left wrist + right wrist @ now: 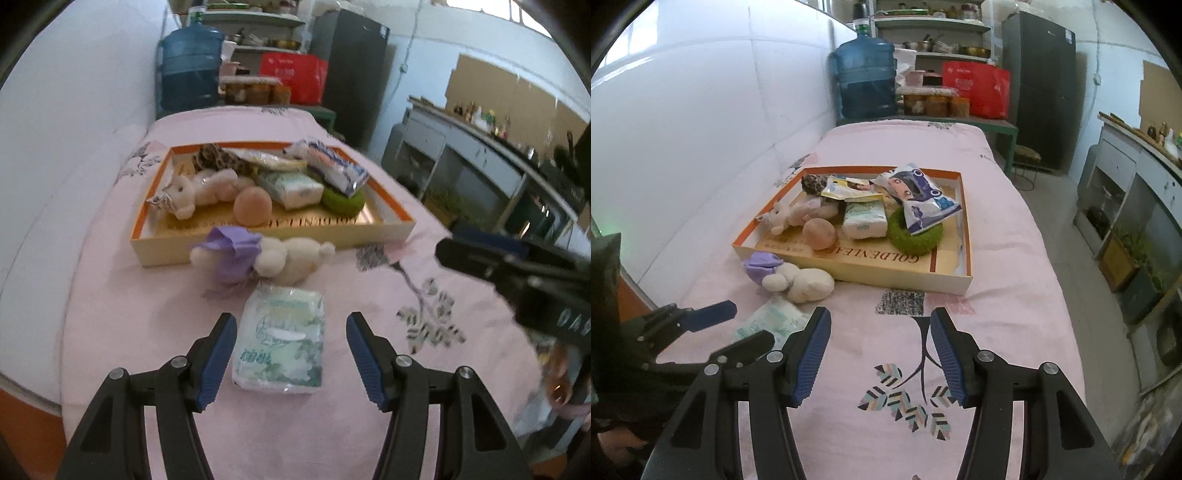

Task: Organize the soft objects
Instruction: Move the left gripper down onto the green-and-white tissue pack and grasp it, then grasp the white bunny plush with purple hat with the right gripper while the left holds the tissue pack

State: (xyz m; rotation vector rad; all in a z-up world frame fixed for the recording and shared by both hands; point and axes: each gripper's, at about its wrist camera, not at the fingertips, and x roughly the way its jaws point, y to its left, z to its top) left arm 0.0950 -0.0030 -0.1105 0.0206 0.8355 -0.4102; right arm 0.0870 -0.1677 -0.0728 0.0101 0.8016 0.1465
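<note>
Two tissue packs [280, 341] [290, 187]; two plush toys [258, 254] [199, 192]; one green ring [916, 236]; one peach ball [253, 206]; one box lid [332, 232].

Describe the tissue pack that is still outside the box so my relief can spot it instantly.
Find the orange-rimmed box on the pink bedspread. In front of it lies a white plush toy with a purple bow; nearer still is the tissue pack. It is flat, clear-wrapped, green-printed, lying between the left gripper's open fingers.
</note>
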